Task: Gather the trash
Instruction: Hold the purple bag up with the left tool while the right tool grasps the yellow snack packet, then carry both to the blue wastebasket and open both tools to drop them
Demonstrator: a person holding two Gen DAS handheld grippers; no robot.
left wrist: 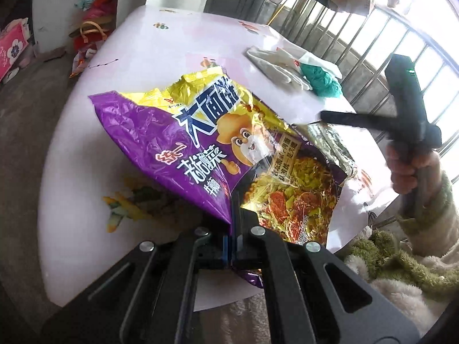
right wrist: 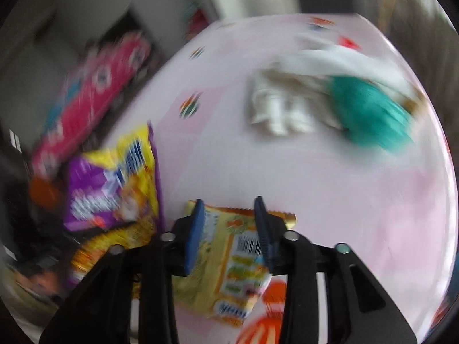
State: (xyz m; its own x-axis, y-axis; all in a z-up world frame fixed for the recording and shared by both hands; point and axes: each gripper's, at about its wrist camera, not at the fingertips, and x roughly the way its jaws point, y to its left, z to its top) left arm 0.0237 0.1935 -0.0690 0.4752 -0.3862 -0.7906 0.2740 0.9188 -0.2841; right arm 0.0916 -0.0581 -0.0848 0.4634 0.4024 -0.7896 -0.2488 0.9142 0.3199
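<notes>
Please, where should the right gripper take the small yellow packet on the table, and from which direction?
Probably the near edge, from above. The yellow packet lies flat on the table, so the fingers cannot slide under it. The right gripper is open, one finger on each side of the packet. Coming down and closing there should pinch the thin film into a fold. The view is blurred, so contact is unclear.

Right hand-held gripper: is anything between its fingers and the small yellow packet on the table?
Nothing visible. The right hand-held gripper is open, and the small yellow packet lies directly under the gap between its fingers. The purple noodle bag, pinched by the left hand-held gripper, sits off to the left, clear of that path.
</notes>
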